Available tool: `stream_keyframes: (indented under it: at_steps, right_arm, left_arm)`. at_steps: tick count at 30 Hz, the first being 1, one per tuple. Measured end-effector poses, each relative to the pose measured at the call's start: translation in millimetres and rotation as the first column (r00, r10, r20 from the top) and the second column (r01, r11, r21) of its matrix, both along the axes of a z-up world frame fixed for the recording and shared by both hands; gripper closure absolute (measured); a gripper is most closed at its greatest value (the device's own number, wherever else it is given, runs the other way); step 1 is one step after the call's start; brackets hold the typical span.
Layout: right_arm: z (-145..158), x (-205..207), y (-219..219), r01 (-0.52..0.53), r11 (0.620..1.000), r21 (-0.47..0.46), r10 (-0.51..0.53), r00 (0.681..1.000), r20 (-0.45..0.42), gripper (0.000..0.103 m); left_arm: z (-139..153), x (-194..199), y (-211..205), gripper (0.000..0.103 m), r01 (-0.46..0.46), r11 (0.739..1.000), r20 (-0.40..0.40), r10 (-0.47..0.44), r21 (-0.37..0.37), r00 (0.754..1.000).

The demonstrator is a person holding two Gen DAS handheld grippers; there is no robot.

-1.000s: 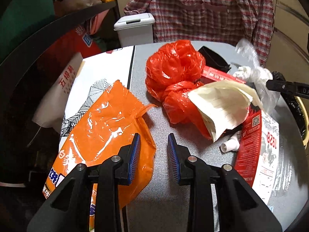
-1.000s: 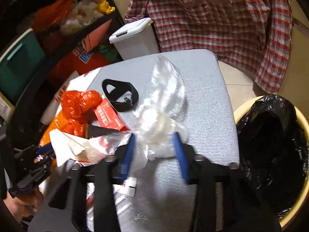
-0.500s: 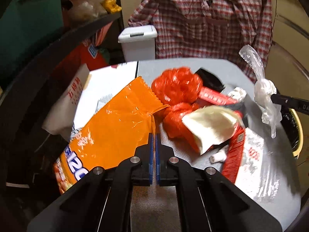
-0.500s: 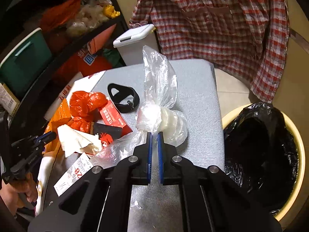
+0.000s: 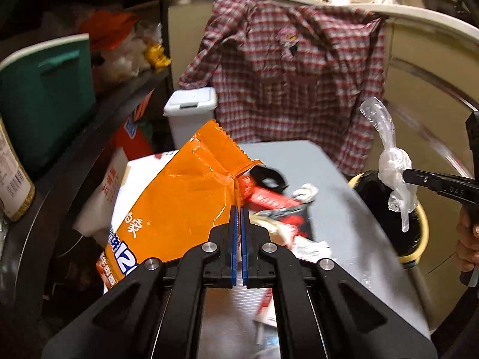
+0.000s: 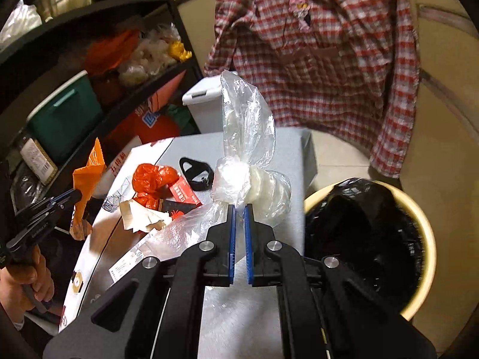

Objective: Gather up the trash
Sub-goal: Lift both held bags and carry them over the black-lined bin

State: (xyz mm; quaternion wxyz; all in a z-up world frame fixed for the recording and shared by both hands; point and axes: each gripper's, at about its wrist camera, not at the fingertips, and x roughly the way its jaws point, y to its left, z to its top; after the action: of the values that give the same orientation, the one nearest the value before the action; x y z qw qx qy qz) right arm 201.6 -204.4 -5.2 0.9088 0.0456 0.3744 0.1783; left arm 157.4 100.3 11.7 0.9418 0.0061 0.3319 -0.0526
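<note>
Two grippers are up off the table and each has a piece of trash. Our left gripper (image 5: 239,209) has its blue pads pinched flat on the edge of the orange snack bag (image 5: 179,203), which hangs lifted above the left side of the grey table (image 5: 344,224); from the right wrist view we see that same bag (image 6: 86,185) dangling at the left gripper's tip. Our right gripper (image 6: 238,209) is clamped on the knotted clear plastic bag (image 6: 248,179), its jaws nearly together with only thin film between them, the bag's open tail standing up above the knot. From the left wrist view the clear bag (image 5: 392,167) hangs in the air beside the table's right edge, over or just in front of the yellow bin (image 5: 423,233) lined with a black bag; we can't quite tell which. Left on the table we see a crumpled red plastic bag (image 6: 152,179), a red carton (image 6: 185,193), a crumpled piece of paper (image 6: 137,215), a black strap loop (image 6: 196,172) and a printed clear wrapper (image 6: 140,257). Behind the table a plaid shirt (image 6: 323,45) hangs over a ledge, with a small white lidded bin (image 5: 191,104) below it, and a dark shelf (image 6: 89,68) on the left holds a teal box (image 6: 66,116).
</note>
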Motion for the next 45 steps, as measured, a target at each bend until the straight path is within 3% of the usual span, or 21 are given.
stream_keyframes:
  at_steps: [5, 11, 19, 31, 36, 39, 45]
  right_arm:
    - [25, -22, -33, 0.033, 0.999, 0.021, -0.033, 0.999, 0.029, 0.097]
    - [48, -47, -72, 0.098, 0.994, -0.04, -0.095, 0.992, 0.078, 0.097]
    - [45, -58, -129, 0.222, 0.975, -0.012, -0.221, 0.974, 0.054, 0.097]
    - [45, -62, -156, 0.266, 0.961, -0.075, -0.259, 0.962, 0.089, 0.097]
    - [45, -61, -164, 0.283, 0.956, -0.078, -0.276, 0.957, 0.09, 0.097]
    - [46, -61, -167, 0.291, 0.953, -0.081, -0.283, 0.955, 0.092, 0.097]
    - [43, -60, -172, 0.303, 0.95, -0.081, -0.296, 0.952, 0.082, 0.097]
  left_arm:
    - [18, -13, -22, 0.101, 0.055, 0.997, 0.024, -0.054, -0.06, 0.998]
    - [34, -27, -63, 0.101, 0.149, 0.985, 0.056, -0.144, -0.088, 0.988]
    - [33, -30, -131, 0.101, 0.285, 0.954, 0.049, -0.281, -0.095, 0.958]
    - [36, 15, -213, 0.101, 0.395, 0.894, 0.027, -0.398, -0.21, 0.917]
    - [34, 39, -236, 0.101, 0.434, 0.854, 0.009, -0.451, -0.289, 0.893]
    - [40, 47, -252, 0.101, 0.475, 0.813, 0.028, -0.496, -0.336, 0.868]
    - [40, 59, -273, 0.101, 0.534, 0.704, 0.076, -0.57, -0.468, 0.818]
